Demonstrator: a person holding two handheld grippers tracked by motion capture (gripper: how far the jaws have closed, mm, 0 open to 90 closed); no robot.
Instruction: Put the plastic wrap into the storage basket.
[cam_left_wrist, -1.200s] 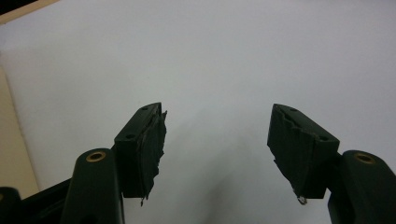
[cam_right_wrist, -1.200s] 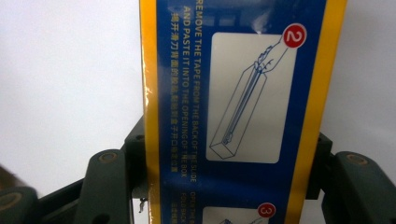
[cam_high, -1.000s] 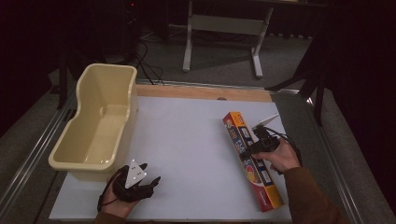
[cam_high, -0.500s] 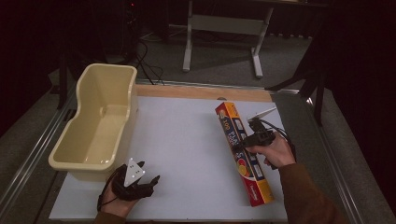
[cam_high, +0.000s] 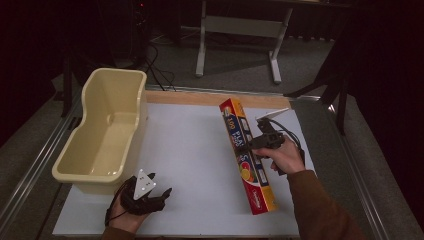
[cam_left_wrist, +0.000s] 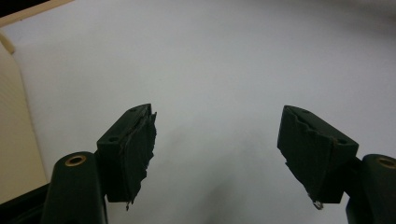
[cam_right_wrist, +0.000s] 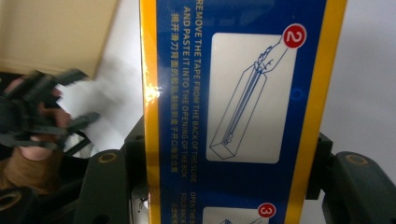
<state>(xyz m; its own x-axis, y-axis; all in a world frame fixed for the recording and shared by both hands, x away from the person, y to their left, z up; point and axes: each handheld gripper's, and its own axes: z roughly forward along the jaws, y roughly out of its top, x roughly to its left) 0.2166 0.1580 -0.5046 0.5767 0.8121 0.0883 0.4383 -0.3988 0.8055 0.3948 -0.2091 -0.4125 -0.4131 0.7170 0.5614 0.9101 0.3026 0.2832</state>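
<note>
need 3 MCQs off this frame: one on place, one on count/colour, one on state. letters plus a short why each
1. Where does the cream tub stand?
A. left side of the white table
B. right side
C. on the floor

2. How many long printed boxes are in view?
A. one
B. two
C. three

3. What state is the left gripper in?
A. shut on the box
B. open, nothing between its fingers
C. shut on the tub rim

Key:
1 A: the high view shows the tub at the table's left edge.
2 A: only the long box lies there, held by the right gripper.
3 B: the left gripper view shows bare table between its spread fingers.
</note>
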